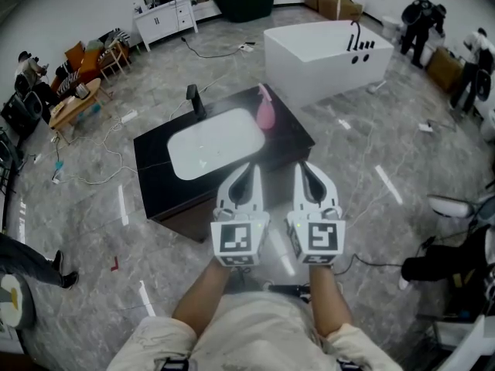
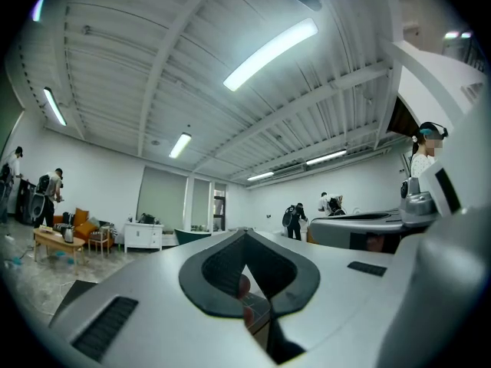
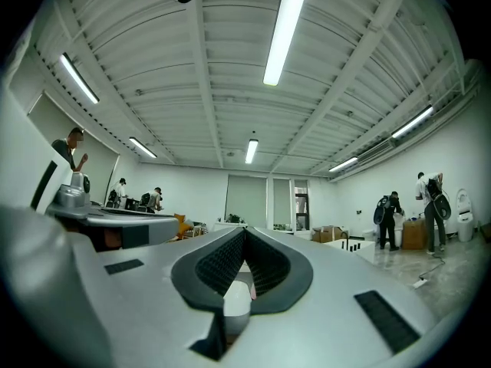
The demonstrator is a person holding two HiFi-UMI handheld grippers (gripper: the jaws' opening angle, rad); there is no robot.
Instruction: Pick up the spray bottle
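Note:
The pink spray bottle [image 1: 265, 108] stands at the far right corner of a black vanity top [image 1: 151, 157], beside its white sink basin [image 1: 216, 142]. Both of my grippers are held side by side, level, short of the vanity's near edge and pointing toward it. The left gripper [image 1: 249, 167] is shut, its tips meeting with nothing held; the right gripper [image 1: 304, 166] is shut and empty too. In the left gripper view the jaws [image 2: 245, 234] meet at a point, and a reddish-pink sliver of the bottle [image 2: 243, 286] shows through the gap. The right gripper view shows closed jaws [image 3: 245, 232] over the white basin [image 3: 235, 301].
A black faucet [image 1: 193, 99] stands at the sink's far left. A white bathtub [image 1: 329, 49] sits beyond the vanity, a white cabinet [image 1: 164, 18] and dark tub [image 1: 244, 5] farther back. Cables trail over the marble floor [image 1: 100, 176]. People stand at the right [image 1: 421, 22] and left [image 1: 27, 257].

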